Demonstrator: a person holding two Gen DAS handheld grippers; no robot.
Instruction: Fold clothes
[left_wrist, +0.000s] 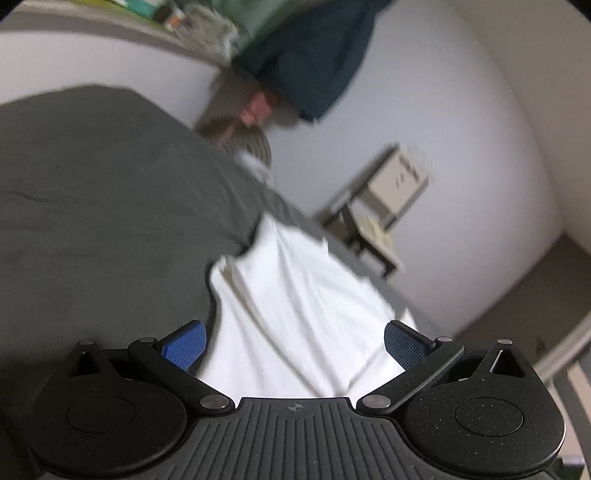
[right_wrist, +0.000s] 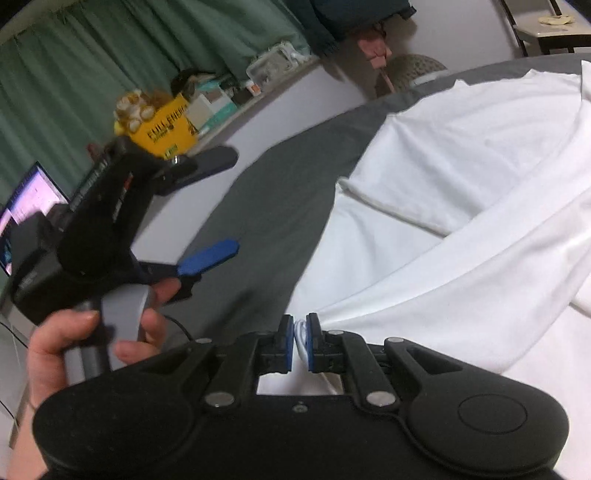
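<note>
Left wrist view: the left gripper (left_wrist: 293, 345) is spread wide and holds nothing; the white garment (left_wrist: 295, 314) lies just ahead, between its fingers, on the grey bed (left_wrist: 92, 192).

Right wrist view: the right gripper (right_wrist: 300, 338) is clenched on a bunched edge of the garment (right_wrist: 461, 221), which stretches away to the right across the bed (right_wrist: 273, 221). A hand (right_wrist: 74, 339) holds the left gripper (right_wrist: 225, 201) beside it, released.

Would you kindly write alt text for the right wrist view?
The right gripper pinches a fold of a white garment spread on a grey bedsheet. To its left, a hand holds the left gripper, jaws open and empty, before green curtains.
</note>
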